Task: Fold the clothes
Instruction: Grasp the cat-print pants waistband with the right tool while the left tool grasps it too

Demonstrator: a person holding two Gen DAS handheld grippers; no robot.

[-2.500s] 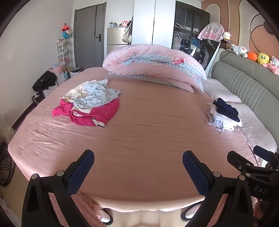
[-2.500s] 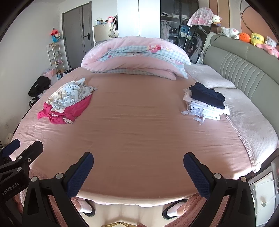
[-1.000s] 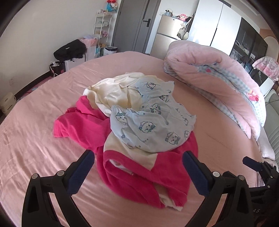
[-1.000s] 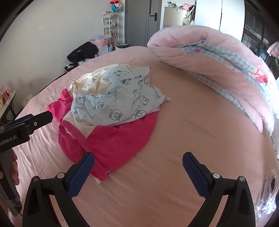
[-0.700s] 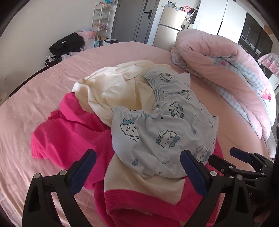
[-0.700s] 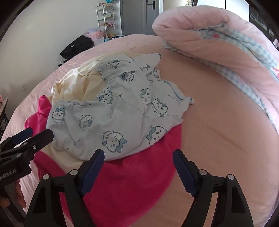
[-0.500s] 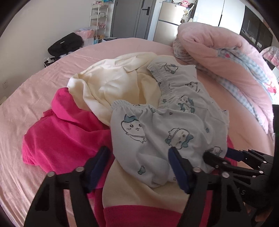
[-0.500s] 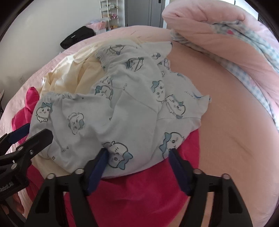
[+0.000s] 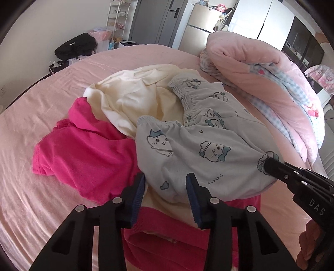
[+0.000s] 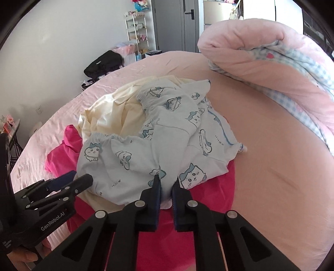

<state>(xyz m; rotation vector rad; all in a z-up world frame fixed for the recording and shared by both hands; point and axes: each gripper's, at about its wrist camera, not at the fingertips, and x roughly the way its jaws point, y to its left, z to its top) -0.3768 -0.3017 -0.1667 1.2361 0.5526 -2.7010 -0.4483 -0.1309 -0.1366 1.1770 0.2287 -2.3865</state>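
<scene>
The printed pyjama garment (image 10: 158,150) (pale blue) is pinched by the closing right gripper (image 10: 166,187); the left gripper (image 9: 165,187) is closing around its hem, pads not yet pressing.

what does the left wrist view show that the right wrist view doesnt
Only the left wrist view shows the left gripper from behind, jaws closing around the printed pyjama hem, and the wardrobe.

Only the right wrist view shows the right gripper closing, pinching that pyjama, plus a wall socket.

Both share the magenta garment, cream garment, rolled duvet and black bag.
</scene>
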